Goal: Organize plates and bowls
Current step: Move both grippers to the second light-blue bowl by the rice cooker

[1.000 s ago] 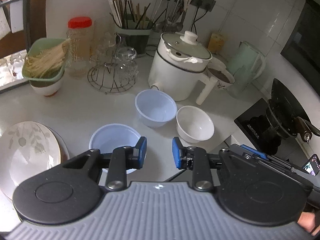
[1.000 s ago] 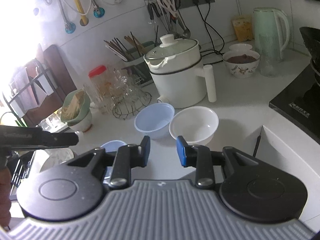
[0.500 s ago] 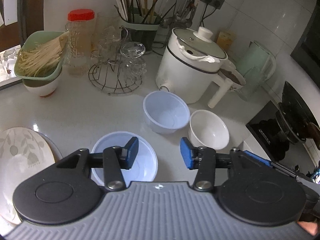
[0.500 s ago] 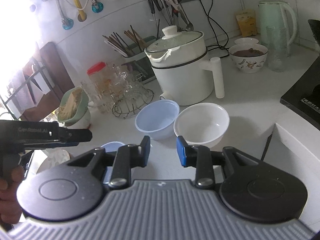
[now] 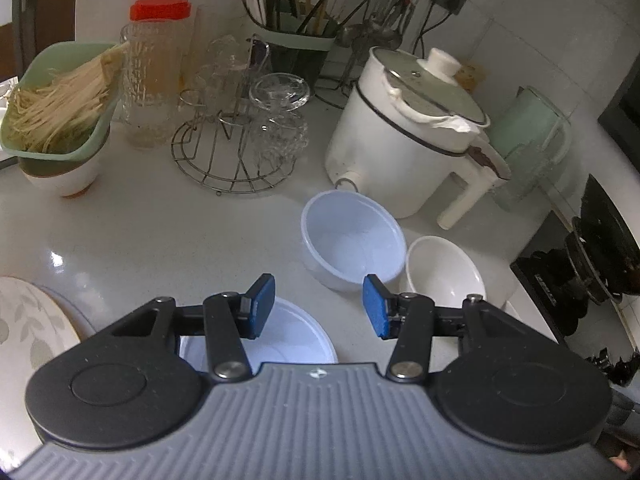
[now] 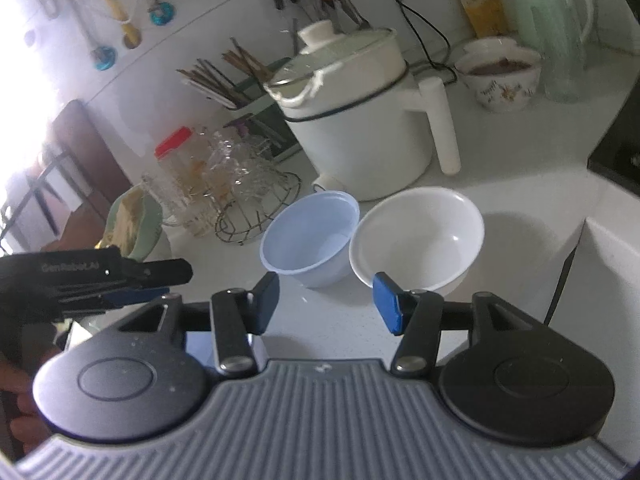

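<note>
left gripper (image 5: pixel 318 306): jaws apart, nothing held, above blue bowl (image 5: pixel 296 344) at lower centre | right gripper (image 6: pixel 326 304): jaws just opened, empty, white bowl (image 6: pixel 418 232) seen beyond

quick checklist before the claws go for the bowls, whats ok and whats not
1. Left claw open with nothing between its pads, its jaws having just been opening: ok.
2. Right claw open and empty, its jaws having just been opening: ok.
3. Near blue bowl right under the left claw, upright and looking empty: ok.
4. White bowl ahead of the right claw, upright and empty: ok.
5. Gap between the far blue bowl and the white bowl: rims look touching or nearly so, not ok for lifting one alone.
6. Leaf-patterned plate free to take a stack: cannot tell, mostly out of frame.
</note>
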`<state>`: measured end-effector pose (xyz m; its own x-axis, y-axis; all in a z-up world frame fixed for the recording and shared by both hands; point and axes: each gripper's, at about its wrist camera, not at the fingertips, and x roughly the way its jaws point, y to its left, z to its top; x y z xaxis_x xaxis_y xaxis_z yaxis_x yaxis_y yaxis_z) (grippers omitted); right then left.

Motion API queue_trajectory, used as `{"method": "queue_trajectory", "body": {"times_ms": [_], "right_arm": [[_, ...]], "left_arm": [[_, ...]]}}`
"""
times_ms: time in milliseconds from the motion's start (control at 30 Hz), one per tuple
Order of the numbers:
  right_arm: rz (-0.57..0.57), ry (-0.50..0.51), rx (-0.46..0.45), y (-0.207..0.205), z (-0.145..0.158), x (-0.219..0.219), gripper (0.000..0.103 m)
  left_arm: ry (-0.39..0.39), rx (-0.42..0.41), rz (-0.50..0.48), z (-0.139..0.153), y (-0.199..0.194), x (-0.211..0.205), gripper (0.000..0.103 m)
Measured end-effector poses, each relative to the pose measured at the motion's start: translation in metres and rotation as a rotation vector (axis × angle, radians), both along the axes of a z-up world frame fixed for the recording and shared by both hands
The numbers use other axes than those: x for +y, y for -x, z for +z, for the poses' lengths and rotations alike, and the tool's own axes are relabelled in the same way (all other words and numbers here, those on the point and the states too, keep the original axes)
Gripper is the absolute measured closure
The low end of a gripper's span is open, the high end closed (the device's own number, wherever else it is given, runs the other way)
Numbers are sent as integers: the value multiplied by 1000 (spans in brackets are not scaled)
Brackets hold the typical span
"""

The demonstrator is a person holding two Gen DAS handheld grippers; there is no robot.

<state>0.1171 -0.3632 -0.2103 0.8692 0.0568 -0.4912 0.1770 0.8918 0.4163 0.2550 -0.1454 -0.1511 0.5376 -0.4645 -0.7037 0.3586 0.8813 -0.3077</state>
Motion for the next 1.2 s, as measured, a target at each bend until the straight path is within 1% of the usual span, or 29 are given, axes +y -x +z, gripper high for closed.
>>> {"method": "queue_trajectory", "body": {"times_ms": [100, 200, 367, 533, 700, 800, 900, 1067, 1133, 1167, 1200], "right_arm": [[-23, -46, 3, -8, -5, -3, 47], [-34, -101, 19, -21, -11, -6, 47], [-58, -183, 30, -39, -14, -8, 48], [-78, -234, 30, -54, -14, -8, 48], [-99, -329, 77, -64, -27, -12, 48], [-91, -379, 97, -71, -38, -12, 49], [-101, -429, 120, -79, -46, -11, 50], [-122, -441, 145, -87, -51, -10, 50], [-131, -455, 152, -88, -54, -9, 50], [-135, -463, 154, -87, -55, -9, 51], [-143, -470, 152, -87, -56, -10, 54]], "left_arm": [[-22, -36, -10, -3, -6, -5, 48], [-23, -27, -6, -11, -17, -12, 48], [34, 42, 20, -24, -41, -11, 48], [41, 64, 7, -28, -61, -16, 48], [82, 117, 15, -39, -86, -22, 49], [84, 156, 5, -48, -100, -30, 49], [72, 175, -2, -56, -111, -37, 49], [92, 208, -14, -66, -125, -40, 50], [90, 214, -24, -69, -129, -42, 58], [87, 220, -24, -71, -130, -42, 59], [88, 227, -21, -72, -132, -42, 63]]}}
